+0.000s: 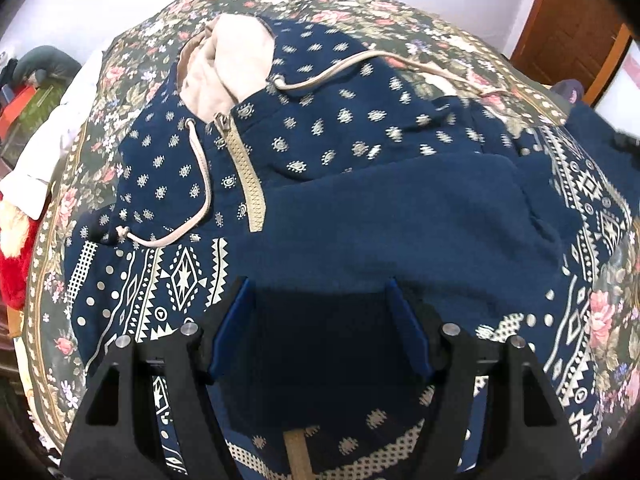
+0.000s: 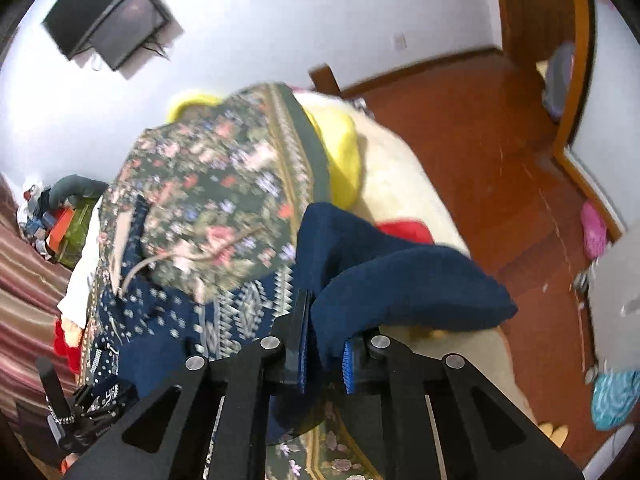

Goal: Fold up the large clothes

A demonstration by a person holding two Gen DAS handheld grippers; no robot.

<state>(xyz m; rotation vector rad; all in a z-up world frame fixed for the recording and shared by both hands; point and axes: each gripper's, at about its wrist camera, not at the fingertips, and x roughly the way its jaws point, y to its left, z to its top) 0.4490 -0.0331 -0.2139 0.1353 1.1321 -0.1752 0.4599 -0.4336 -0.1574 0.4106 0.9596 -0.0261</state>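
A navy patterned hoodie (image 1: pixel 320 152) with a beige hood lining, zipper and drawstrings lies spread on a floral bedcover (image 1: pixel 360 12). A plain navy sleeve (image 1: pixel 400 224) is folded across its body. My left gripper (image 1: pixel 320 320) hovers open just above the hoodie's lower part, with nothing between its blue pads. My right gripper (image 2: pixel 326 344) is shut on the hoodie's other navy sleeve (image 2: pixel 400 280), held lifted off the bed's right side. The hoodie body also shows in the right wrist view (image 2: pixel 168 312).
The bed carries a yellow cushion (image 2: pixel 344 148), a cream blanket (image 2: pixel 400 176) and red fabric (image 1: pixel 16 272). A wooden floor (image 2: pixel 460 128) and door (image 2: pixel 532 12) lie to the right. A wall screen (image 2: pixel 112 12) hangs at the far side. Clutter (image 1: pixel 24 100) sits at the left.
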